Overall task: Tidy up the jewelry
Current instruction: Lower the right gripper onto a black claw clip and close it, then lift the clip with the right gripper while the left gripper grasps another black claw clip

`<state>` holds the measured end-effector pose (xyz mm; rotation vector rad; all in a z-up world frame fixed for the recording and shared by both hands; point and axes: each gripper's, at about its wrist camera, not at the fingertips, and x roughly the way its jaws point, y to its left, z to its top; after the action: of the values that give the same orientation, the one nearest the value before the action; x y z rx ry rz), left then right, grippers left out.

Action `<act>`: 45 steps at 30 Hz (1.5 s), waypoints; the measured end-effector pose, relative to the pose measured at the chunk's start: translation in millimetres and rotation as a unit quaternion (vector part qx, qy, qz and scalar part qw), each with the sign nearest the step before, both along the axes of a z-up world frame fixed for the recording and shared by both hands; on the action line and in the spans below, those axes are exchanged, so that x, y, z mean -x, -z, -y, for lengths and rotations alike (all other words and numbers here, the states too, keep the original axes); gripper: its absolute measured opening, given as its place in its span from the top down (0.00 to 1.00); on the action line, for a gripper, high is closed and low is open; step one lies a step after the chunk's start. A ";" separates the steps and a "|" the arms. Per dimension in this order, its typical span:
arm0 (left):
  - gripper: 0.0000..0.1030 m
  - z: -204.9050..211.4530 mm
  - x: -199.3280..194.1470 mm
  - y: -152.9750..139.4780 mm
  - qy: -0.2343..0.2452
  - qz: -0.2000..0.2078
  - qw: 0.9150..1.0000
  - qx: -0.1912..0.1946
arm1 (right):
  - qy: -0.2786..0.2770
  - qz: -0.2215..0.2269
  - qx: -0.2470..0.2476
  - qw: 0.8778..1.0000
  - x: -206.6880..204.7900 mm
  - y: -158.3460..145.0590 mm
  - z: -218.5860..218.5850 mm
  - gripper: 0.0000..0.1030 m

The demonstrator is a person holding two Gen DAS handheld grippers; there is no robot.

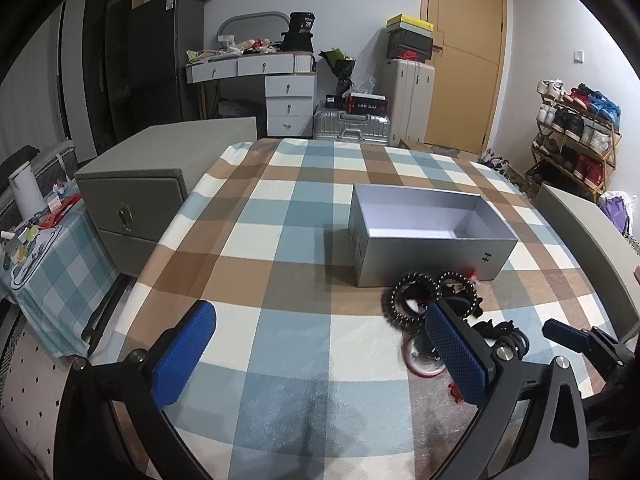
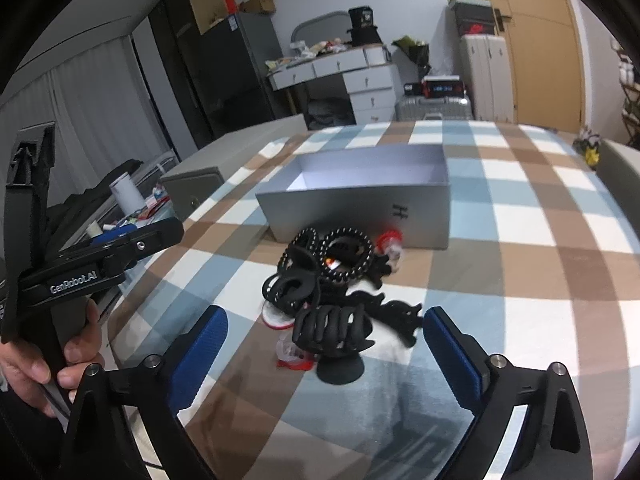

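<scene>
An open silver-grey box (image 1: pixel 424 258) (image 2: pixel 360 212) stands empty on the checked tablecloth (image 1: pixel 280 240). In front of it lies a pile of jewellery and hair pieces: black beaded bracelets (image 1: pixel 412 300) (image 2: pixel 346 256), a black claw clip (image 2: pixel 332 332), and small red-and-white pieces (image 2: pixel 390 240). My left gripper (image 1: pixel 320 344) is open over bare cloth, left of the pile. My right gripper (image 2: pixel 328 348) is open too, its blue fingers (image 2: pixel 452 348) on either side of the claw clip without touching it. One blue finger of the right gripper (image 1: pixel 560 332) shows at the left wrist view's right edge.
A grey drawer cabinet (image 1: pixel 136 208) stands off the table's left edge, with a cluttered side table (image 1: pixel 48 248) beside it. A grey panel (image 1: pixel 588 240) borders the right side. A person's hand (image 2: pixel 40 360) holds the left gripper's handle.
</scene>
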<state>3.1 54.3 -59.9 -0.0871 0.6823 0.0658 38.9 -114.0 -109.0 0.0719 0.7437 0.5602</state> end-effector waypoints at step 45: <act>0.01 55.1 -28.5 26.4 0.128 -0.095 0.987 0.018 | 0.052 0.023 -0.069 0.996 5.1 -11.9 54.3 0.55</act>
<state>31.6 -0.7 -86.3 -0.0281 0.8798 -0.1881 33.7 -168.3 -97.1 0.2227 0.6523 0.5121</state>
